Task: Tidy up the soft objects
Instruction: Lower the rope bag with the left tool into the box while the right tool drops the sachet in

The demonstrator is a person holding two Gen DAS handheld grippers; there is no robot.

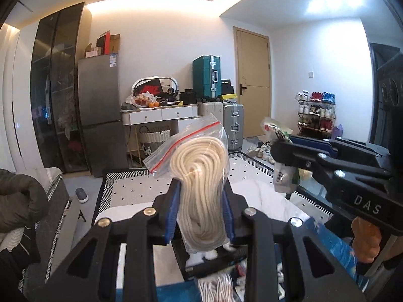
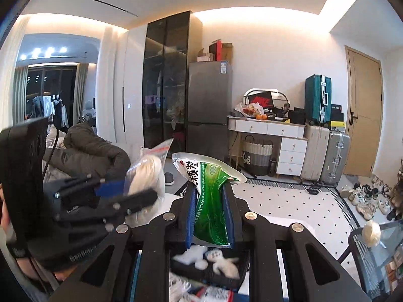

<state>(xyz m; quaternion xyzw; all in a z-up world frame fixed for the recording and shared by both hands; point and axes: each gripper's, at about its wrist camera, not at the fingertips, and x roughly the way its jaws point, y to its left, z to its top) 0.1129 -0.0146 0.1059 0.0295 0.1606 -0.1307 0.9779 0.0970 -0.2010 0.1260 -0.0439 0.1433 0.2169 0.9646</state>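
My left gripper is shut on a clear zip bag of coiled cream rope, which stands upright between the blue pads. My right gripper is shut on a green and white packet. Both are held up in the air, side by side. The left wrist view shows the right gripper at the right with the packet hanging from it. From the right wrist, the left gripper and the rope bag appear at the left. Below lies a black tray with small white plush figures.
A white marble table lies under both grippers, with another rope bundle near its front. A glass side table at the right bears a cream ball. A sofa with a dark jacket stands at the left.
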